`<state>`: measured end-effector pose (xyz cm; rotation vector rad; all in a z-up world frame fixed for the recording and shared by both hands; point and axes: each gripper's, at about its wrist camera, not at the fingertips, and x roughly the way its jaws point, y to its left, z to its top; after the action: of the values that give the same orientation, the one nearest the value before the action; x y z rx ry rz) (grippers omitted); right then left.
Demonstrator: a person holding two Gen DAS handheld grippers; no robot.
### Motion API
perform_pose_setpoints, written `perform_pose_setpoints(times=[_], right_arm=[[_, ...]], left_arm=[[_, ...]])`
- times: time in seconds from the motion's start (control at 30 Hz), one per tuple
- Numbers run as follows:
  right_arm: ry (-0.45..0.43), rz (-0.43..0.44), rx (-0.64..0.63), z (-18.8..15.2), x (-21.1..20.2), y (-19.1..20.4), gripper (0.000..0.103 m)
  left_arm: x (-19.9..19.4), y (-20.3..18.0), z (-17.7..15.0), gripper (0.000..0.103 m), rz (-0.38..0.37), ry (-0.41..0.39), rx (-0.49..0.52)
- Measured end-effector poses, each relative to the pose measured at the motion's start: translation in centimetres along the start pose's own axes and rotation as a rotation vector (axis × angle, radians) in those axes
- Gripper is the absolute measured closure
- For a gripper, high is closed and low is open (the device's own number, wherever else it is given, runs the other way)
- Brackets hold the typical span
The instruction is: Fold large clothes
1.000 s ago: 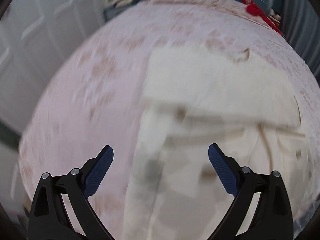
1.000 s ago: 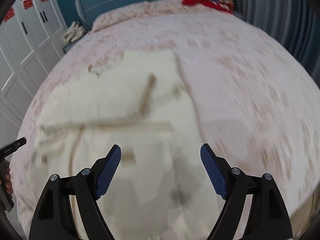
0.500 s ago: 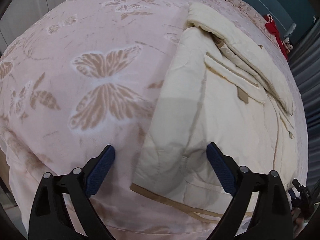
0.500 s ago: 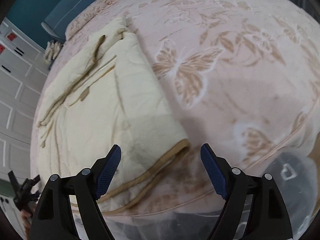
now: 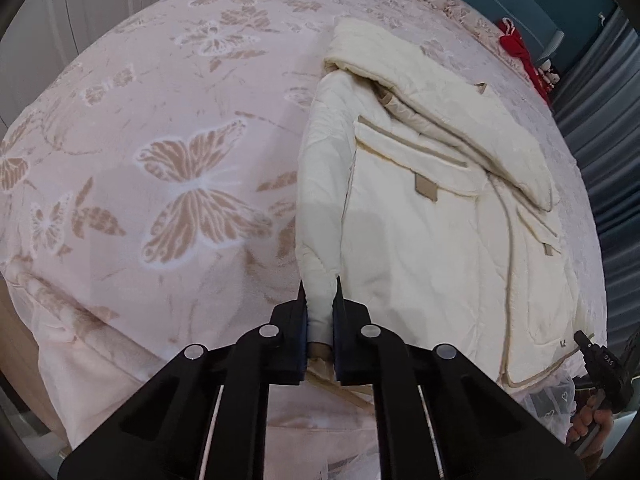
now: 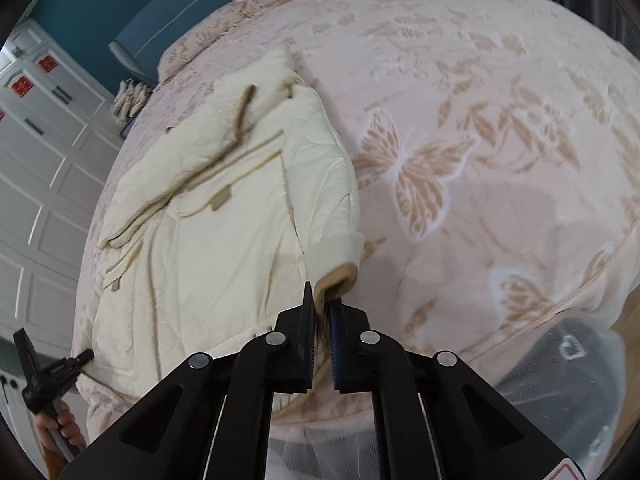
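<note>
Both claws have just been closed: the left claw [image 5: 320,308] is pinched on one bottom corner of the cream coat [image 5: 432,240], the right claw [image 6: 322,308] on the other. Sleeves are seen folded in; on the bed [image 5: 160,120], the lengthwise folding is judged still undone.

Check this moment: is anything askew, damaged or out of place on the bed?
Nothing looks damaged or spilled. The cream coat lies flat on the butterfly bedspread, sleeves folded over its front. The left gripper and right gripper have just closed on its two near hem corners. Only the far end is rumpled.
</note>
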<state>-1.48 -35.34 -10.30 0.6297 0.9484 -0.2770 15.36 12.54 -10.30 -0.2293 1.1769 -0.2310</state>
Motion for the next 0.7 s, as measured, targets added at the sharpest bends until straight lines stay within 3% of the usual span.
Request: perform_pose_setpoints(times=[0.33, 0.57, 0.7], right_arm=[[0.076, -0.065, -0.272, -2.6, -5.7, 0.7, 0.099], [0.235, -0.132, -0.468, -8.7, -9.4, 2.0, 0.1], [0.252, -0.12, -0.437, -10.7, -12.9, 1.7, 0.1]], left_arm=[[-5.7, 1.1, -4.1, 0.097, -0.043, 0.007, 0.08], [-10.5, 1.8, -9.7, 0.097, -0.007, 0.076, 0.156], [-13.0, 3.0, -12.3, 0.097, -0.008, 0.11, 0.122]])
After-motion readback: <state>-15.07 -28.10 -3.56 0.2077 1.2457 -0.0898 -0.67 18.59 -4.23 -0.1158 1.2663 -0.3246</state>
